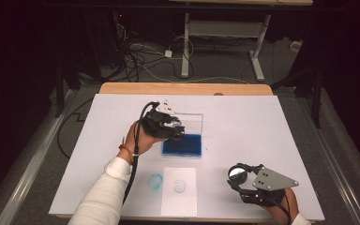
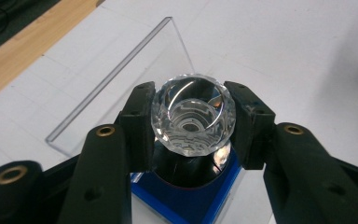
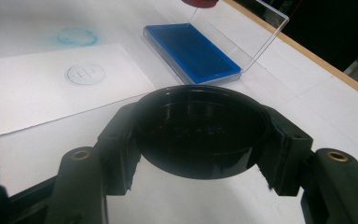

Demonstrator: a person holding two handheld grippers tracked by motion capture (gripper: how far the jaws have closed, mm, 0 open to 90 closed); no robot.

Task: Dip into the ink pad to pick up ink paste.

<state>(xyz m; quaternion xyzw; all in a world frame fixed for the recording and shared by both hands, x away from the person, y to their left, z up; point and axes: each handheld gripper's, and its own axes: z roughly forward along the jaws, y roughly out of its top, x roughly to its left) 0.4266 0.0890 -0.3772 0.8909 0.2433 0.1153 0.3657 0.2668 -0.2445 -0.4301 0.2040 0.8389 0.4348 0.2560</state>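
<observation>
**Clear stamp held over the blue ink pad, cap kept aside**

Clear faceted plastic: the stamp is clamped between the jaws of the left gripper, handle end towards that gripper's camera. It hangs just above the ink pad, over the pad's near left part; whether its face touches the ink I cannot tell. The pad's clear lid stands open on the far side, leaving the blue surface free for inking.

The right gripper has its jaws closed on a round black cap, well to the right of the pad and nearer the person, probably parked there so it stays out of the way.

A sheet of paper lies in front of the pad, nearer the person, and bears one round print. A blue ring smudge marks the table cover just left of the sheet.
</observation>
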